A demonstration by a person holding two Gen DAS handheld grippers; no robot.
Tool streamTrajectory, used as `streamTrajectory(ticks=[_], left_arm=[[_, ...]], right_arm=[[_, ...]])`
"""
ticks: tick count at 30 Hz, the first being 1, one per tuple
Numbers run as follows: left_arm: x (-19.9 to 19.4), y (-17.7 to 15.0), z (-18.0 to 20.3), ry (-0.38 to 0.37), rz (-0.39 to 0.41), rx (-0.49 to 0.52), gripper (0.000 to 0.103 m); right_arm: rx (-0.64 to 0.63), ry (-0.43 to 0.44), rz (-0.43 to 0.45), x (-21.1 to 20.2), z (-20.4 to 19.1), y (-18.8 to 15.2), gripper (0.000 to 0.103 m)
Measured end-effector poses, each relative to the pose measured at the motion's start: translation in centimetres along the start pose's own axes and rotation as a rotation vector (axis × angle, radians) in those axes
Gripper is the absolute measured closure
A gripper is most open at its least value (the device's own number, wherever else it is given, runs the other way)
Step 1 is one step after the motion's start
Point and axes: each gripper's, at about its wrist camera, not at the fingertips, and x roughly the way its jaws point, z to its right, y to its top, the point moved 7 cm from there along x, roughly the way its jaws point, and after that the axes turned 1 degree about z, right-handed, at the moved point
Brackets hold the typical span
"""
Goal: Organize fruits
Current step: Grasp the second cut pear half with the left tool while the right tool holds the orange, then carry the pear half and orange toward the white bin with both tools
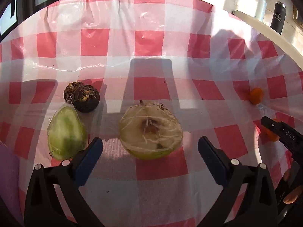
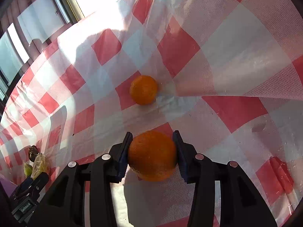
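Observation:
My right gripper [image 2: 152, 149] is shut on an orange [image 2: 152, 156], its blue pads pressed against both sides just above the checked cloth. A second, smaller orange [image 2: 144, 89] lies on the cloth further ahead. In the left wrist view my left gripper [image 1: 150, 147] stands open around a plastic-wrapped half apple [image 1: 150, 130], cut face up, with the pads apart from it. Left of it lie a wrapped green fruit slice [image 1: 65, 132] and two dark brown round fruits [image 1: 82, 96]. The right gripper [image 1: 280, 132] shows at the right edge, with the far orange [image 1: 256, 95] beyond it.
The red-and-white checked plastic tablecloth [image 1: 147, 37] covers the table and rises in a fold at the right [image 2: 236, 56]. A white bottle [image 1: 260, 5] and a black one [image 1: 278, 17] stand on a ledge behind. A purple object [image 1: 7, 170] sits at the left edge.

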Motion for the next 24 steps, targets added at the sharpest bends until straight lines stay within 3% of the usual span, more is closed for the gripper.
streamTrajectory(ticks=[2, 3, 4, 7, 11, 15, 20, 24], left_arm=[[1.7, 0.8, -0.2, 0.045, -0.036, 0.0, 0.014], [1.8, 1.0, -0.1, 0.07, -0.025, 0.028, 0.035], [1.6, 1.0, 0.3, 0.078, -0.016, 0.066, 0.039], [-0.3, -1.1, 1.1, -0.024, 0.003, 0.082, 0.04], [-6.1, -5.3, -1.3, -0.199, 0.099, -0.059, 0.041], [-11.4, -9.9, -5.1, -0.321, 0.18, -0.172, 0.041], [-12.9, -11.2, -6.5, -0.333, 0.21, -0.205, 0.04], [-12.4, -10.7, -5.1, -0.326, 0.201, -0.152, 0.04]], right_arm=[[0.0, -0.001, -0.003, 0.4, -0.3, 0.8, 0.059], [0.0, -0.002, -0.004, 0.7, -0.2, 1.3, 0.059], [-0.002, -0.004, -0.004, 0.6, -0.2, 1.2, 0.059], [-0.004, -0.006, -0.004, 0.8, -0.5, 1.2, 0.059], [0.0, -0.001, -0.004, 0.9, -0.5, 1.2, 0.059], [-0.003, -0.004, -0.003, 0.9, -0.6, 1.1, 0.059], [0.001, 0.003, -0.001, 0.9, -0.5, 1.2, 0.059], [0.029, 0.032, 0.001, 0.9, -0.2, 1.3, 0.059]])
